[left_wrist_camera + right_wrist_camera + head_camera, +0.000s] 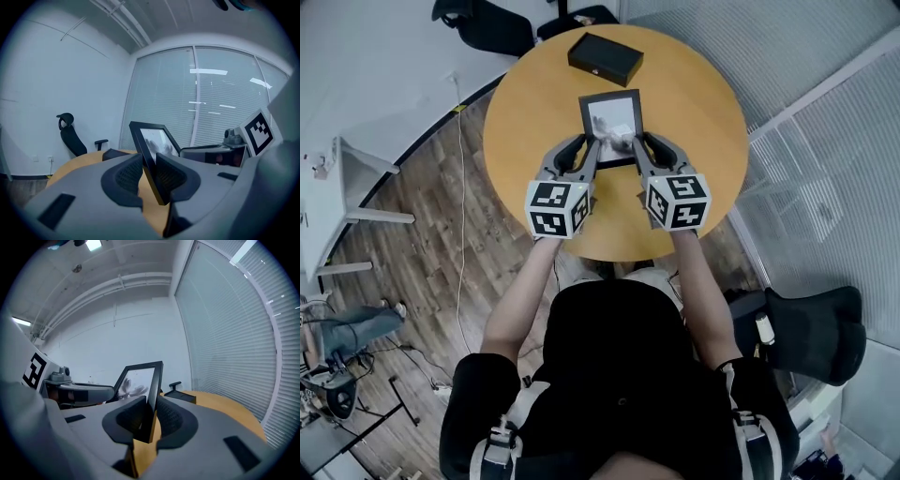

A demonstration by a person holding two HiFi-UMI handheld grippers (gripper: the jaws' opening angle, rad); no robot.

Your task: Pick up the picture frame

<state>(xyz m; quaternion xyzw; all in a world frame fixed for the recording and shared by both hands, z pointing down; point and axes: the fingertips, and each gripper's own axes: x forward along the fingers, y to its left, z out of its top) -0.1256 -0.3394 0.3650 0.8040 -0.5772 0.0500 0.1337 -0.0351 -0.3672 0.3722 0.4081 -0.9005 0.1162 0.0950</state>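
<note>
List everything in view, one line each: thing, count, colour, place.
table: one, round, yellow-brown wood, centre
frame: one, black, over the table, clamped at its near edge by both grippers
box: one, black, on the table's far side
chairs: at least two, black; one beyond the table, one at the person's right
cable: one, white, on the floor left of the table
floor: brown wood planks
left gripper: one, grey, fingers shut on the frame's left part
right gripper: one, grey, fingers shut on its right part
</note>
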